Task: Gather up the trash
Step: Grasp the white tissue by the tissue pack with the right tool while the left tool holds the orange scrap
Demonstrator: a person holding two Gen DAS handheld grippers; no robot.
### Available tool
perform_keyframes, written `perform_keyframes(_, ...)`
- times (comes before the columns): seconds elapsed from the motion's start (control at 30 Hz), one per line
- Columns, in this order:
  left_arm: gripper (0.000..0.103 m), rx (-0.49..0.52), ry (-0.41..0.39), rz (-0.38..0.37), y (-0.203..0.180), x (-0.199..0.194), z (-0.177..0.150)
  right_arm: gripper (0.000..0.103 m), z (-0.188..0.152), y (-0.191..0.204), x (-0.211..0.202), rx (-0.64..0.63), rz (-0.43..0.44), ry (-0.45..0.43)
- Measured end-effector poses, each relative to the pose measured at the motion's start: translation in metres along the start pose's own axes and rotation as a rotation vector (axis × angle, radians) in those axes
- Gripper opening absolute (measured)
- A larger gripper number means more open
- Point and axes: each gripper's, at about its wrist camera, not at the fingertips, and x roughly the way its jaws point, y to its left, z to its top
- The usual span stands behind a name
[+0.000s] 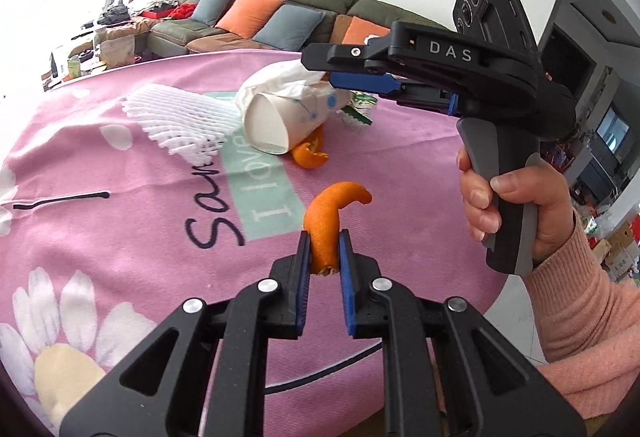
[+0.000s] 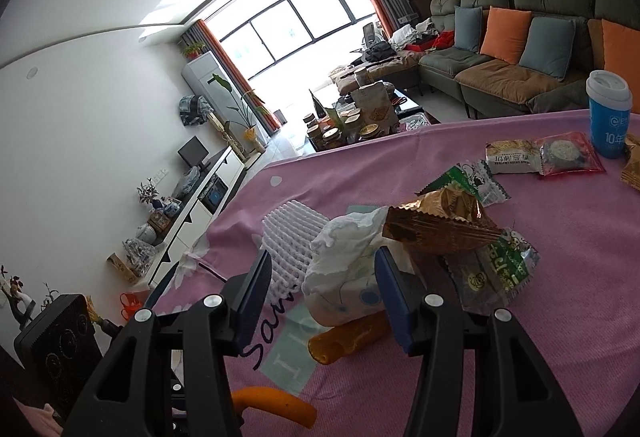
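Two grippers work a littered pink tablecloth point(image 1: 120, 197).

Left wrist view: the left gripper point(image 1: 325, 253) pinches a curled orange peel point(image 1: 332, 221), its length pointing away from the pads. Right wrist view: the right gripper point(image 2: 322, 285) stands half open, empty, a tissue-stuffed paper cup point(image 2: 344, 289) lying just ahead between its fingers, nearer this hand.

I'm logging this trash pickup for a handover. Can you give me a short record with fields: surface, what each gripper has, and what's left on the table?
surface: pink tablecloth
left gripper: jaws shut on orange peel, lifted off the cloth
right gripper: jaws open around a tipped paper cup stuffed with tissue
left on table: white foam net, second peel piece, gold wrapper, green wrappers, blue cup
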Motion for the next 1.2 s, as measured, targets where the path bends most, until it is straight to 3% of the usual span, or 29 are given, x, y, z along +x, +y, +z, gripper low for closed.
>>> perform_keyframes(0.27, 0.014, -0.059, -0.041, 0.048, 0.036, -0.04, -0.009, 0.051, 0.0, -0.007, 0.013, 0.089, -0.021, 0.001)
perform_keyframes(0.33, 0.014, -0.074, -0.046, 0.057, 0.042, -0.047, -0.012, 0.046, -0.001, -0.01, 0.014, 0.115, -0.028, -0.006)
perform_keyframes(0.5, 0.014, -0.109, -0.056, 0.077, 0.062, -0.06, -0.018, 0.011, -0.005, -0.017, 0.014, 0.145, -0.022, -0.014)
perform_keyframes(0.6, 0.014, -0.125, -0.067, 0.093, 0.066, -0.069, -0.021, 0.005, -0.008, -0.013, 0.013, 0.134, -0.021, -0.027)
perform_keyframes(1.2, 0.014, -0.197, -0.156, 0.214, 0.105, -0.115, -0.024, 0.002, 0.005, 0.042, -0.002, 0.019, 0.1, -0.1)
